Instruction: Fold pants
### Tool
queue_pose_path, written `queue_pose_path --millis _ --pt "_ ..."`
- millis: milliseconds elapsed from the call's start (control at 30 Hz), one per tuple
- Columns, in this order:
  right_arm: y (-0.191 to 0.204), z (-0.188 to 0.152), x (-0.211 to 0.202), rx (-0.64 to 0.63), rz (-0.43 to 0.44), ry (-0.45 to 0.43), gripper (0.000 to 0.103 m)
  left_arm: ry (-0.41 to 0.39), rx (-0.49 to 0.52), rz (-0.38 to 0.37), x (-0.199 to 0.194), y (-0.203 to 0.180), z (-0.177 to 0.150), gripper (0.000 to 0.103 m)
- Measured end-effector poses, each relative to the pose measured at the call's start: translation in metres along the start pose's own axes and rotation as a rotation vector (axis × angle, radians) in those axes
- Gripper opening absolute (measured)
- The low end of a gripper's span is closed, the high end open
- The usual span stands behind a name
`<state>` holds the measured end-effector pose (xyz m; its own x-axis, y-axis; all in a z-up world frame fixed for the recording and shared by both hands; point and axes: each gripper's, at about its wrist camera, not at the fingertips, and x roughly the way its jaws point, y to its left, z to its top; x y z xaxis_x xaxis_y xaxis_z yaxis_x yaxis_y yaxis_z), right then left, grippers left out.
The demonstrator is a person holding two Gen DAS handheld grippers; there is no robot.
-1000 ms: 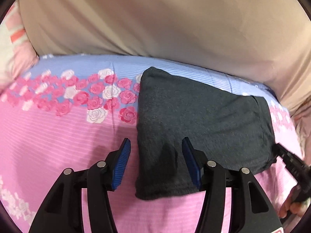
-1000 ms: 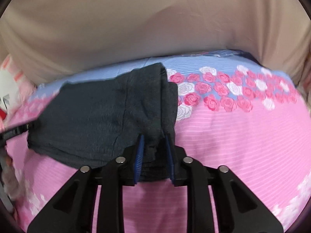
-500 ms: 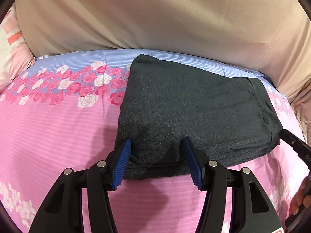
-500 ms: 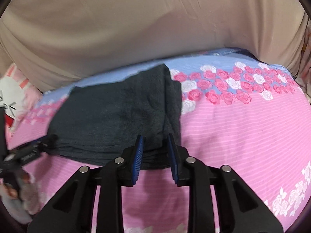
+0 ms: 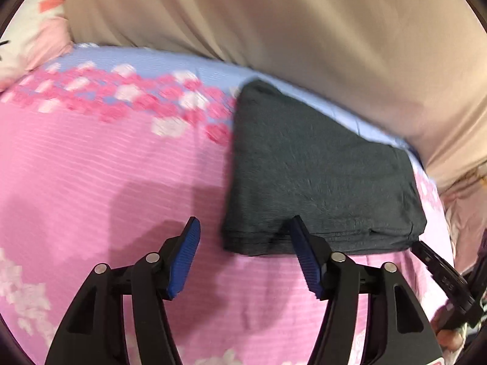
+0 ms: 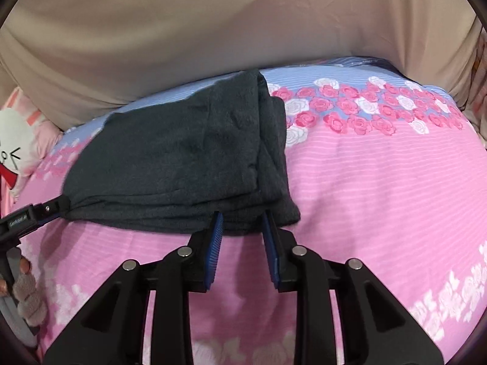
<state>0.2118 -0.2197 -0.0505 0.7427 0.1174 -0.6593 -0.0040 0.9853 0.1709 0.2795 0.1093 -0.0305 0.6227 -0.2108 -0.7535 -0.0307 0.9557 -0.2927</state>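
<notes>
In the left wrist view, the left gripper (image 5: 245, 258) stands wide apart and grasps nothing; its right pad sits at the near edge of the folded dark pants (image 5: 322, 182), its left pad over bare pink bedsheet (image 5: 91, 182). The pants lie as a compact stack right of centre, on the bed, their long axis running from frame centre toward the right edge, where the other gripper's tip pokes in at lower right. This frame is motion-blurred, so whether the pad actually touches cloth is hard to say.

In the right wrist view, the right gripper (image 6: 242, 238) is narrowly parted at the pants' (image 6: 182, 155) near right corner; it seems released, not pinching, with the hem just ahead of the pads. The stack spreads leftward from it, so both grippers flank the bundle's near edge, one at each end.
</notes>
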Motion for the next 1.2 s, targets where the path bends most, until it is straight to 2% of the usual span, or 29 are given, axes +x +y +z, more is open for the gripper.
queue_pose_path --millis 67,167,233,300,367,433,500,533,567,600,733,867,967,1200 --pt "-0.002 -0.008 -0.02 0.013 -0.019 -0.043 0.035 -0.05 0.022 0.03 -0.019 0.003 -0.006 0.058" --pt "-0.003 -0.023 -0.035 0.021 -0.054 -0.063 0.037 -0.07 0.048 0.043 -0.037 0.0 -0.025 0.058" --pt "-0.002 -0.037 -0.045 0.021 -0.088 -0.078 0.038 -0.078 0.083 0.078 -0.045 -0.009 -0.042 0.058" --pt "0.002 -0.05 -0.053 0.006 -0.123 -0.092 0.04 -0.088 0.115 0.119 -0.049 -0.019 -0.055 0.066" --pt "0.009 -0.065 -0.061 -0.019 -0.165 -0.11 0.052 -0.095 0.14 0.132 -0.053 -0.028 -0.07 0.071" --pt "0.013 -0.072 -0.069 -0.027 -0.161 -0.118 0.055 -0.092 0.158 0.146 -0.053 -0.034 -0.079 0.074" --pt "0.016 -0.079 -0.077 -0.021 -0.162 -0.135 0.07 -0.085 0.179 0.153 -0.054 -0.041 -0.09 0.074" --pt "0.018 -0.082 -0.08 -0.017 -0.162 -0.145 0.08 -0.09 0.19 0.153 -0.055 -0.044 -0.094 0.075" --pt "0.018 -0.084 -0.083 -0.014 -0.163 -0.156 0.095 -0.102 0.2 0.153 -0.058 -0.047 -0.097 0.08" --pt "0.019 -0.085 -0.087 -0.009 -0.175 -0.17 0.098 -0.116 0.21 0.162 -0.06 -0.049 -0.1 0.086" --pt "0.019 -0.09 -0.09 0.006 -0.179 -0.167 0.098 -0.198 0.274 0.217 -0.07 -0.062 -0.112 0.087" --pt "0.024 -0.093 -0.08 0.007 -0.242 -0.092 0.098 -0.183 0.311 0.211 -0.068 -0.067 -0.115 0.087" --pt "0.03 -0.094 -0.077 -0.022 -0.23 -0.08 0.098 -0.161 0.281 0.209 -0.064 -0.062 -0.113 0.087" --pt "0.033 -0.097 -0.078 -0.03 -0.201 -0.081 0.098 -0.164 0.221 0.209 -0.065 -0.053 -0.111 0.087"
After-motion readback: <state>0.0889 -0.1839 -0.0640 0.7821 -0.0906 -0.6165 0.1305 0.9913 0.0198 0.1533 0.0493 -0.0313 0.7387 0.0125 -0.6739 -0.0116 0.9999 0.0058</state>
